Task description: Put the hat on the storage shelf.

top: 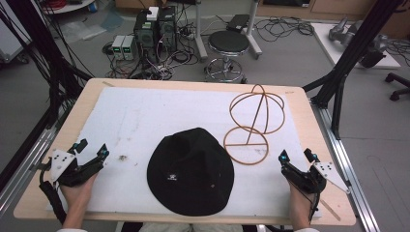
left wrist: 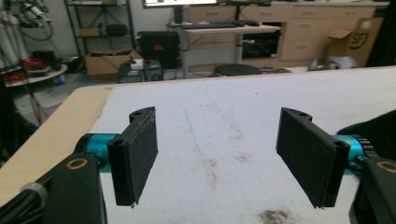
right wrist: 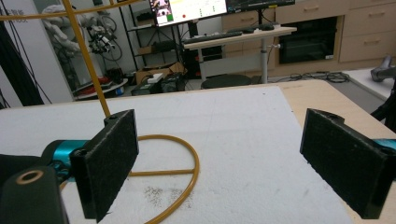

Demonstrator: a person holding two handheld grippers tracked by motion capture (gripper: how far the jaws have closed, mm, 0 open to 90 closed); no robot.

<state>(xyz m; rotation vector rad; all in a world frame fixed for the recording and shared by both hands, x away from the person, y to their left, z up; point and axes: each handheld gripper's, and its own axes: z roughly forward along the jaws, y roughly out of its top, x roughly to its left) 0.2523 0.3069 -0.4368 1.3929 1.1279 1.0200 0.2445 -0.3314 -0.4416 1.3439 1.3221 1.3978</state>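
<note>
A black bucket hat [top: 190, 172] lies flat on the white mat [top: 159, 116] near the table's front edge. Behind it to the right stands a tan wire hat stand [top: 252, 121], a round base ring with a globe-shaped frame on a thin stem. My left gripper [top: 92, 149] rests at the mat's left edge, open, with nothing between its jaws [left wrist: 219, 158]; the hat's brim [left wrist: 373, 130] shows at the right of its view. My right gripper [top: 296, 155] rests at the mat's right edge, open and empty [right wrist: 219, 163], with the stand's base ring [right wrist: 187, 163] just ahead on its left.
The wooden table [top: 309, 111] carries the mat, with a dirty speck [top: 123, 157] left of the hat. Beyond the far edge stand a stool [top: 228, 46], computer boxes [top: 154, 29] and tangled cables. Black frame posts [top: 353, 53] rise on both sides.
</note>
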